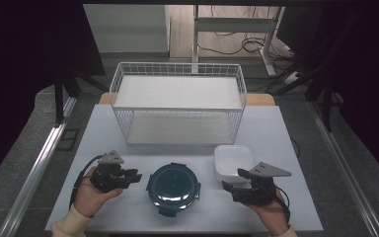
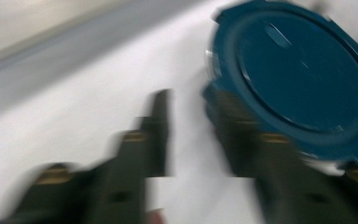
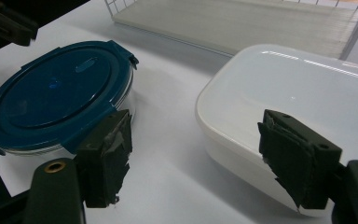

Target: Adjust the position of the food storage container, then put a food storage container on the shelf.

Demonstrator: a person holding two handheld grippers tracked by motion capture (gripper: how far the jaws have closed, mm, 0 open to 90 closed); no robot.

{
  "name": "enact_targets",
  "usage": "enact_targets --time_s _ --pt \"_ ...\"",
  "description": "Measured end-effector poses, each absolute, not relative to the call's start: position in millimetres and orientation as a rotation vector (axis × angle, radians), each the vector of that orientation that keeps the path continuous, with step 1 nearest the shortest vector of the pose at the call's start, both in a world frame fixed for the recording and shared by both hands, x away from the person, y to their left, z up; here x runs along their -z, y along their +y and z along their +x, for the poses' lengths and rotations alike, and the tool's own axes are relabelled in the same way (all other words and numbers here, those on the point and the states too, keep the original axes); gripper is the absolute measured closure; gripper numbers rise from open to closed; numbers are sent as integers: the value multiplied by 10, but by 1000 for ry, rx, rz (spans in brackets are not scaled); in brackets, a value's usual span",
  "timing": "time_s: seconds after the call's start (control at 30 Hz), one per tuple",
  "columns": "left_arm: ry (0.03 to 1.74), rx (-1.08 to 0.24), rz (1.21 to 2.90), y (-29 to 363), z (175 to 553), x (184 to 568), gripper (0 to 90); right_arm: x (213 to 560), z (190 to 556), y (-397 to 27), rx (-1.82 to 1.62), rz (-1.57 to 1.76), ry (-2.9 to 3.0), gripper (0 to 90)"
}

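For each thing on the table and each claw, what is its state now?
Round container: blue lid on, flat on the table, not held.
White box: lid on, flat on the table, not held.
Wire rack: upright, both shelves bare.
Left claw: open, beside the round container, nothing between the jaws.
Right claw: open, at the near edge of the white box, not gripping it.

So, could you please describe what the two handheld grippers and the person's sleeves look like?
Both the left gripper and the right gripper are black, each with two blocky jaws and brass-coloured rivets at the jaw bases. A grey three-cornered plate tops each one, and a black cable trails from each. The right gripper's pads look worn, with ragged edges. The person wears cream sleeves.
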State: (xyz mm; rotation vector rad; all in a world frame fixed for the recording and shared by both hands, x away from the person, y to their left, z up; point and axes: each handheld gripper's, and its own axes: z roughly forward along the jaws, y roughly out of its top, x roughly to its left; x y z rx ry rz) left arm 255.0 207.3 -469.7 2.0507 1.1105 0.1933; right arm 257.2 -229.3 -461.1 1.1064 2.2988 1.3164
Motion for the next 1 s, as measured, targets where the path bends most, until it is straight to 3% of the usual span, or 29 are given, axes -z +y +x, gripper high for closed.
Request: enact_targets --time_s 0.1,0.2,1.0 --pt "1190 -189 1992 2134 2517 4704 340 4623 2568 -2275 -1322 1103 2308 253" --pt "1216 -169 1966 2167 2500 4722 273 4631 2564 -2258 -1322 1105 2313 238" --pt "1211 -56 1905 2140 2467 4800 169 4633 2507 -2168 -1388 1109 2333 196"
